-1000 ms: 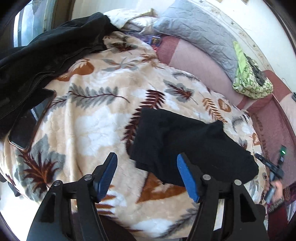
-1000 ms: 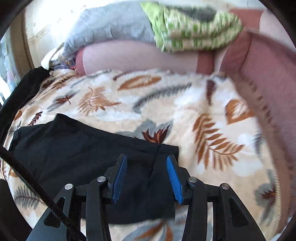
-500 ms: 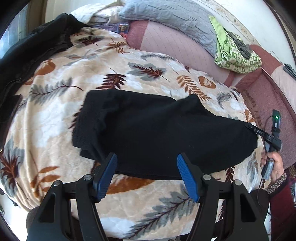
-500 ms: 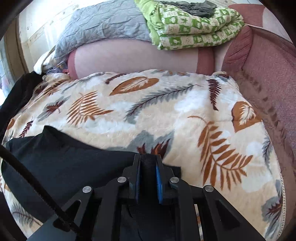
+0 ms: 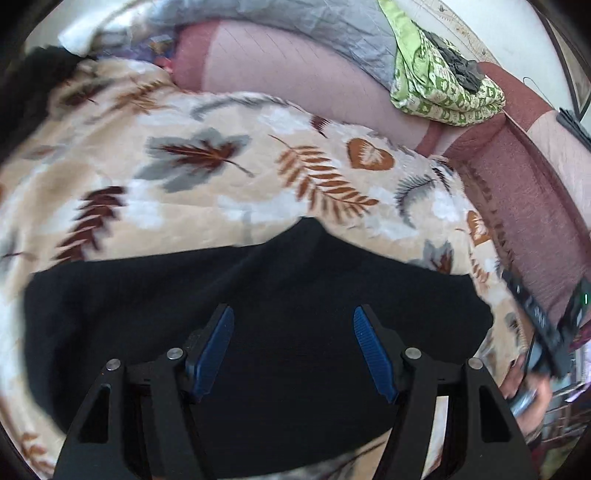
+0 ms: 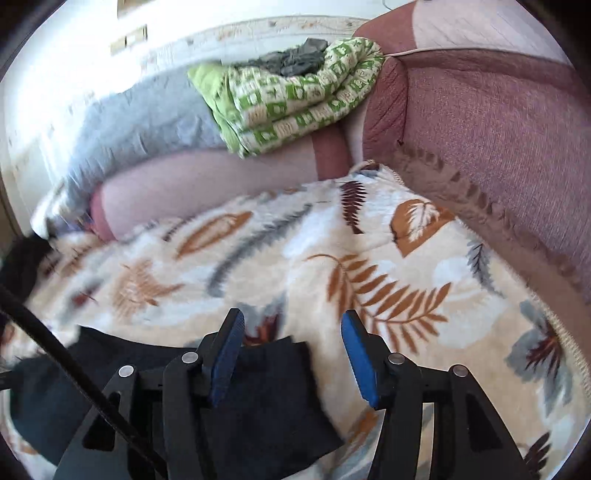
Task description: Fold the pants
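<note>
The black pants (image 5: 258, 295) lie folded in a flat dark slab on the leaf-print blanket (image 5: 221, 177). My left gripper (image 5: 293, 350) is open, its blue pads spread above the middle of the pants. In the right wrist view the pants' end (image 6: 273, 398) lies under and left of my right gripper (image 6: 291, 354), which is open and holds nothing. The right gripper also shows at the right edge of the left wrist view (image 5: 543, 321), held in a hand.
A pink bolster (image 5: 295, 77) and a grey pillow (image 5: 314, 22) lie behind the blanket. A green patterned folded quilt (image 6: 295, 96) sits on top. The maroon sofa side (image 6: 498, 129) borders the blanket on the right. Dark clothing (image 5: 22, 92) lies at far left.
My right gripper was shut on the pants' end half a second ago and has opened, letting it go. My left gripper has moved in over the pants, still open.
</note>
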Action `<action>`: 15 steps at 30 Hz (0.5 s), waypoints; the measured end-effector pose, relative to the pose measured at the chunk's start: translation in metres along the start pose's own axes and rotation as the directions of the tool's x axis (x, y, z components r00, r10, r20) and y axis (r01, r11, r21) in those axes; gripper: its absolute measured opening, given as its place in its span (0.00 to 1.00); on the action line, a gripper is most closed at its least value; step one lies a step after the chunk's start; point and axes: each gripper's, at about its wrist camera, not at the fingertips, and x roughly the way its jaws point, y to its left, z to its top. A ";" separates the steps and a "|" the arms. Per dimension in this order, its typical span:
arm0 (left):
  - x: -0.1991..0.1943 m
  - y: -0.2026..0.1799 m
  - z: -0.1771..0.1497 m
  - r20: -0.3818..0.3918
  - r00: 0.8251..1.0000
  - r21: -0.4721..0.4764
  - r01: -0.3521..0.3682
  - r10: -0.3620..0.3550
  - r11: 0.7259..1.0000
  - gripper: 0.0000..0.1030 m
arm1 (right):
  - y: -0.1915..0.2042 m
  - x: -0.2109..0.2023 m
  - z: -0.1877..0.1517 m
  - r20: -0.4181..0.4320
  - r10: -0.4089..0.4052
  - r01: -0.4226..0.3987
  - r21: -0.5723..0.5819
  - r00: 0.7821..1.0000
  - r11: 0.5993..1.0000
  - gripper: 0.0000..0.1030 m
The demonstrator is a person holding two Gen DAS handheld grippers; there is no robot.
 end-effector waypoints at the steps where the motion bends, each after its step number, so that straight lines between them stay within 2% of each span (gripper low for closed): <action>1: 0.009 -0.004 0.005 -0.016 1.000 0.004 0.018 -0.018 1.000 0.62 | -0.001 -0.006 -0.005 -0.002 0.038 -0.038 0.042 0.999 0.998 0.58; 3: 0.039 -0.016 0.018 -0.056 0.998 0.036 0.032 -0.030 0.999 0.44 | -0.005 -0.010 -0.012 -0.013 0.083 -0.081 0.107 0.996 0.991 0.59; 6: 0.084 -0.025 0.036 -0.109 0.993 0.095 -0.039 0.050 0.995 0.37 | -0.012 -0.010 -0.023 -0.041 0.116 -0.107 0.184 0.992 0.977 0.59; 9: 0.109 -0.018 0.053 -0.105 0.988 0.095 -0.103 0.113 0.990 0.37 | -0.022 -0.006 -0.023 -0.048 0.093 -0.081 0.208 0.994 0.975 0.59; 12: 0.108 -0.016 0.068 -0.040 0.990 0.078 -0.134 0.137 0.988 0.37 | -0.038 -0.002 -0.024 -0.056 0.088 -0.071 0.251 0.995 0.965 0.61; 14: 0.108 -0.011 0.075 -0.025 0.975 0.064 -0.219 0.221 0.974 0.41 | -0.046 0.002 -0.026 -0.068 0.102 -0.078 0.290 0.992 0.954 0.62; 15: 0.107 -0.007 0.077 -0.032 0.973 0.049 -0.226 0.228 0.973 0.41 | -0.049 0.003 -0.026 -0.074 0.108 -0.081 0.296 0.991 0.952 0.62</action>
